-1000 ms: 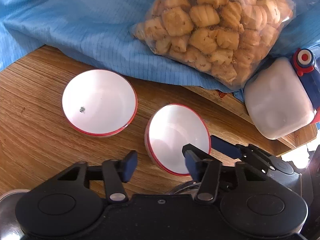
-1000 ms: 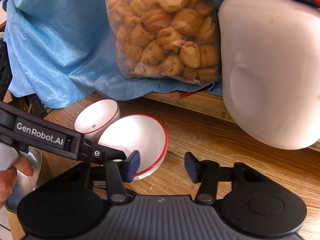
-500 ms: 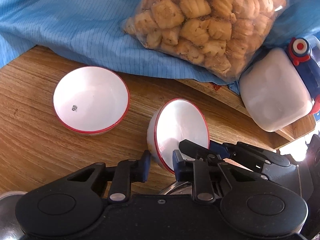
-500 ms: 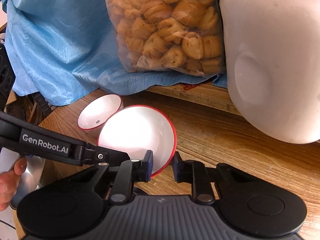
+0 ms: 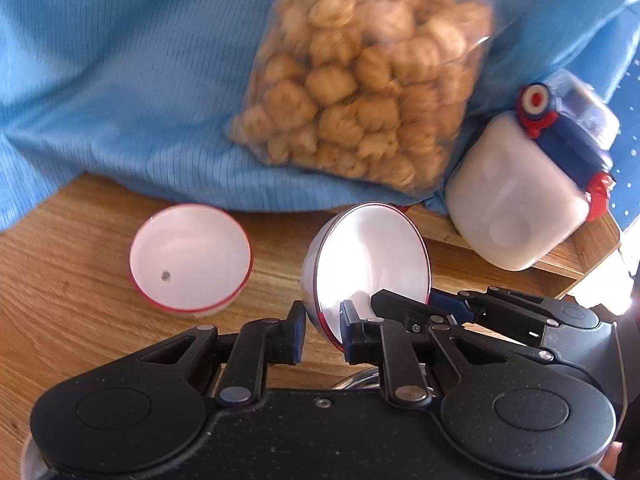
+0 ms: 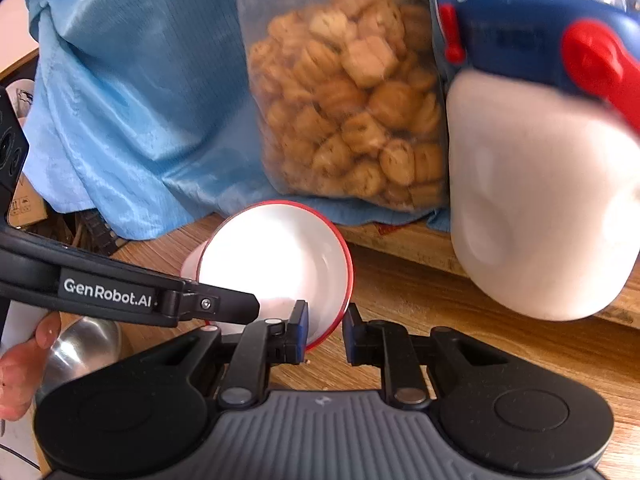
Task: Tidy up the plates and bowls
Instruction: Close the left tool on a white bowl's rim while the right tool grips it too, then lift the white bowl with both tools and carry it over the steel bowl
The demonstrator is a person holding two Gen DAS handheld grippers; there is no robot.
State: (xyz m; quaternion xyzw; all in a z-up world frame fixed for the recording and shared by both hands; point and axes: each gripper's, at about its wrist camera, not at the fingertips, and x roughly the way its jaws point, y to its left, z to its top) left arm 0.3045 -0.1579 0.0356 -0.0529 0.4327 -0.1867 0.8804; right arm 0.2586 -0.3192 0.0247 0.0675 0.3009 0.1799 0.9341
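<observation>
Red-rimmed white bowl (image 5: 372,256) sits tipped up between both of your grippers, its mouth turned toward the cameras and its lower rim caught from two sides. Your left gripper (image 5: 320,330) is closing its fingers, and in the left wrist view the bowl's rim lies between the blue pads. Your right gripper (image 6: 325,334) has its fingers drawn in tight on the near rim of the same bowl, one pad inside and one outside. A second red-rimmed bowl (image 5: 190,256) stands upright on the wooden surface (image 5: 72,300), apart to the left of the held one. Behind them a clear bag of biscuits (image 5: 360,84) rests on a blue cloth (image 5: 120,80), with a white jug (image 5: 516,204) beside it. A steel bowl (image 6: 80,344) shows by your hand (image 6: 20,372) in the right wrist view.
</observation>
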